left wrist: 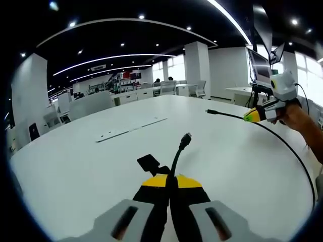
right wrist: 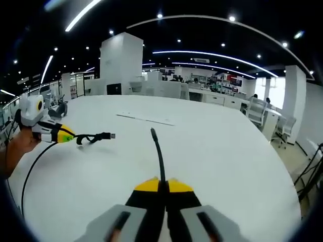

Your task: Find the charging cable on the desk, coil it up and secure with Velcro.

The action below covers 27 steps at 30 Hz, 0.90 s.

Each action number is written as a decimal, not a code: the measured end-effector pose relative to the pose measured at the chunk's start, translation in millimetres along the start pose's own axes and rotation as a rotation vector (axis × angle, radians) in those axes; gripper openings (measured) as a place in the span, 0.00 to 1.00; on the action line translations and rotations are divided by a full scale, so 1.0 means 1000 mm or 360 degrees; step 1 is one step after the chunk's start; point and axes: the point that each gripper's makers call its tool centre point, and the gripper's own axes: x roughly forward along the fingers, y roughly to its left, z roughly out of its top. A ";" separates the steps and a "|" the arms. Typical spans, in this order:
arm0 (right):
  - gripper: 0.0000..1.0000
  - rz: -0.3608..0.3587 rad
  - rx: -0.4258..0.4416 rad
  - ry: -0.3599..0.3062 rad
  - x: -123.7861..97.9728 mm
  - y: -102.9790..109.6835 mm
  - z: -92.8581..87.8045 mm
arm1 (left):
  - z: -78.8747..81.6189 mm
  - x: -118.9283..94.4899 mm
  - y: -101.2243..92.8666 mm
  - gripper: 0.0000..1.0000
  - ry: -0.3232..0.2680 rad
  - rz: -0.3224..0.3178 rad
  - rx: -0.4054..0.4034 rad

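Note:
A black charging cable [left wrist: 295,157] is stretched between both grippers above the white table [left wrist: 75,166]. My left gripper [left wrist: 170,177] is shut on it a short way behind one plug [left wrist: 185,139], and a black Velcro tab [left wrist: 149,162] hangs beside the jaws. At the right, a hand holds my right gripper [left wrist: 252,115], shut on the cable near the other plug [left wrist: 212,112]. In the right gripper view, my right gripper [right wrist: 162,182] pinches the cable [right wrist: 159,160]. My left gripper [right wrist: 68,135] is at the left, and the cable's slack [right wrist: 28,176] curves down below it.
A long flat cover strip [left wrist: 131,129] lies in the table's middle. A monitor on a stand [left wrist: 260,68] rises at the far right. Beyond the table are white pillars [right wrist: 121,63], office desks and chairs [right wrist: 255,113]. The table edge [right wrist: 282,176] curves round to the right.

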 end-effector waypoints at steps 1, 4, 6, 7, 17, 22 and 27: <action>0.04 0.0003 -0.0006 0.0000 0.001 0.002 0.001 | 0.000 0.000 0.001 0.04 -0.0001 -0.0004 -0.0004; 0.04 0.0037 0.0000 -0.0001 0.008 0.008 0.004 | 0.002 0.000 0.002 0.04 -0.0009 -0.0019 0.0008; 0.04 0.0057 -0.0009 -0.0002 0.011 0.013 0.007 | 0.004 0.000 0.004 0.04 -0.0008 -0.0031 0.0022; 0.04 0.0067 -0.0018 -0.0004 0.011 0.017 0.009 | 0.004 -0.001 0.005 0.04 -0.0011 -0.0038 0.0026; 0.03 0.0138 -0.0115 -0.0031 0.019 0.040 0.028 | 0.004 0.005 0.024 0.04 0.0002 -0.0098 0.0070; 0.03 0.0152 -0.0150 -0.0039 0.024 0.046 0.032 | 0.005 0.012 0.030 0.04 0.0013 -0.0120 0.0089; 0.03 0.0178 -0.0213 -0.0061 0.025 0.053 0.038 | 0.008 0.017 0.034 0.04 0.0019 -0.0145 0.0138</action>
